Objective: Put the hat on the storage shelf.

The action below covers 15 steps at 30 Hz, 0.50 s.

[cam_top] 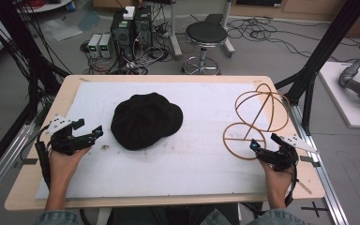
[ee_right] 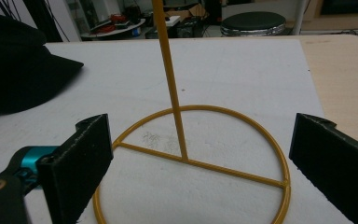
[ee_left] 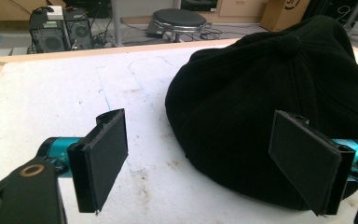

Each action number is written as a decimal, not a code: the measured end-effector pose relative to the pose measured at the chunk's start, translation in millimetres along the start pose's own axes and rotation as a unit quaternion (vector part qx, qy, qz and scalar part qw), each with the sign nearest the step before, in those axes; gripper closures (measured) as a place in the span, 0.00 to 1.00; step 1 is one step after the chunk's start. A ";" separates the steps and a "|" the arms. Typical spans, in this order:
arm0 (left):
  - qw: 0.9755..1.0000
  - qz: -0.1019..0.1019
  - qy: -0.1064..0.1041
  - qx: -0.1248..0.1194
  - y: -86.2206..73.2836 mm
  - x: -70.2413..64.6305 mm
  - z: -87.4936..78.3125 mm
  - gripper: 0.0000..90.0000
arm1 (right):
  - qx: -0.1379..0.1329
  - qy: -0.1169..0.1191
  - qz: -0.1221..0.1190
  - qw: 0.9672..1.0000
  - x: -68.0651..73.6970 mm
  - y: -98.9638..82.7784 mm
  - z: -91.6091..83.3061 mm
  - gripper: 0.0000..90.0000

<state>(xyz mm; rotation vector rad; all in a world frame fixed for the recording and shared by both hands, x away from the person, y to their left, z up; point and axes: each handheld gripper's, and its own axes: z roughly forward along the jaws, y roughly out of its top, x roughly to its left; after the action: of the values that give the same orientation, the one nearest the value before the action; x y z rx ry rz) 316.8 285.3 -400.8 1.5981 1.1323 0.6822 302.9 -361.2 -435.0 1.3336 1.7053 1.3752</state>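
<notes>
I have the pale wooden table (cam_top: pixel 70 89) below me, its top covered almost edge to edge by a white foam sheet (cam_top: pixel 201 154).

On that sheet, left of centre, lies the black soft fabric cap (cam_top: pixel 146 120), crown up and brim flat against the foam. In the left gripper view it (ee_left: pixel 270 107) bulks up just beyond the jaws, with its near edge running behind the right-hand pad.

Toward the right edge of the sheet stands the yellow wire hat stand (cam_top: pixel 255 117), a flat ring base with a cross-bar, an upright rod and a rounded cage of hoops on top. In the right gripper view its ring base (ee_right: pixel 191 172) lies on the foam ahead of the jaws and partly between them, the rod rising straight up out of the frame.

My left forearm comes in from the bottom edge, hand wrapped round the left gripper (cam_top: pixel 91 133), which points level across the sheet toward the cap, near it but apart. Its jaws stand wide with nothing between the pads.

My right forearm mirrors it; the right gripper (cam_top: pixel 258 147) sits low at the near rim of the stand's base, aimed forward. Its jaws are also spread wide, gripping nothing.
</notes>
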 end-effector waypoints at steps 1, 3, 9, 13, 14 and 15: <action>1.000 -0.002 0.002 -0.001 -0.4 -0.2 -0.4 0.22 | 0.000 -0.001 0.000 1.000 -0.1 0.1 0.3 0.06; 1.000 -0.002 0.002 -0.002 -0.5 -0.1 -1.0 0.22 | 0.001 0.000 -0.001 1.000 -0.6 0.1 1.3 0.06; 1.000 0.000 0.000 -0.001 -0.2 -0.5 -2.5 0.22 | 0.001 0.000 -0.001 1.000 0.4 0.6 0.5 0.06; 1.000 0.004 -0.005 -0.001 0.5 -1.9 -1.7 0.22 | 0.001 0.000 -0.002 1.000 0.5 0.7 0.4 0.06; 1.000 0.004 -0.008 -0.001 0.7 -2.4 -1.4 0.22 | 0.002 0.001 -0.001 1.000 0.7 0.6 0.5 0.06; 1.000 0.006 -0.009 -0.001 1.0 -2.8 -0.9 0.22 | 0.001 0.000 -0.002 1.000 0.8 0.5 0.5 0.06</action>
<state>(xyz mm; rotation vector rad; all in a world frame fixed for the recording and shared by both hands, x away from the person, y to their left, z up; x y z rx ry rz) 315.3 283.1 -399.3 1.6077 1.1081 0.6760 303.3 -360.2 -434.6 1.3322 1.7089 1.3714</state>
